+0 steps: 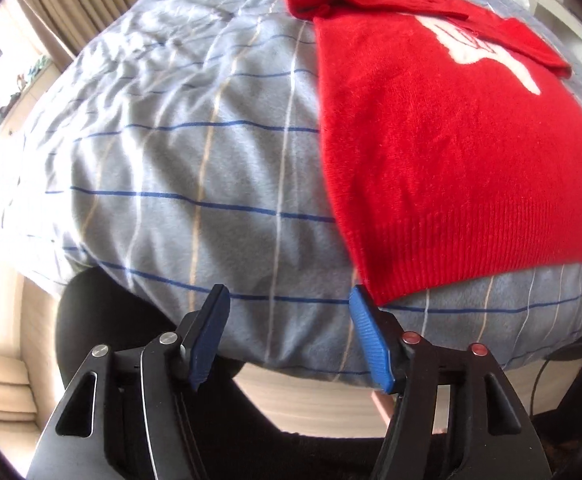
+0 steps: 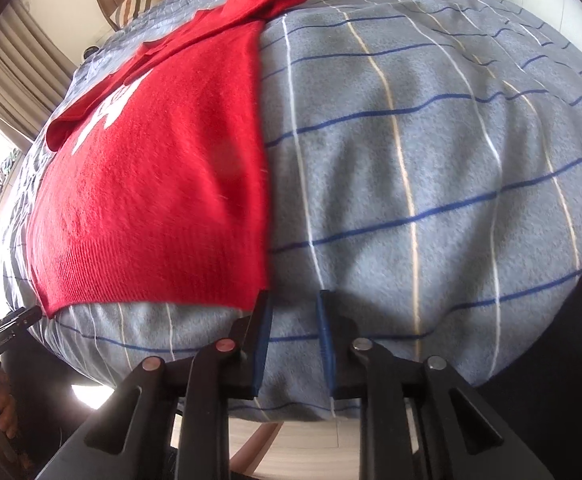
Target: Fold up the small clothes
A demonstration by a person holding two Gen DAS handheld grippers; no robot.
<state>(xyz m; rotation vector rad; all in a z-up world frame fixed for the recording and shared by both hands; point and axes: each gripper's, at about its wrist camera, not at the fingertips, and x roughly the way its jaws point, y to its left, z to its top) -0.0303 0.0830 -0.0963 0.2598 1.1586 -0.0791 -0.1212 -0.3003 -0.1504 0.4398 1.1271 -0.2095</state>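
A bed [image 1: 179, 168] is carrying everything here, and a grey cover [image 2: 431, 168] with thin blue, white and beige lines is lying over it, a little wrinkled. A red knitted sweater [image 1: 443, 152] is lying flat directly on this cover, with its ribbed hem [image 1: 471, 252] near the front edge of the bed. A white pattern [image 1: 475, 46] is showing on its upper part, and its sleeves are lying folded across the top.

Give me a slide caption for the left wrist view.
Open left tongs beside the red sweater's hem on a striped grey blanket.
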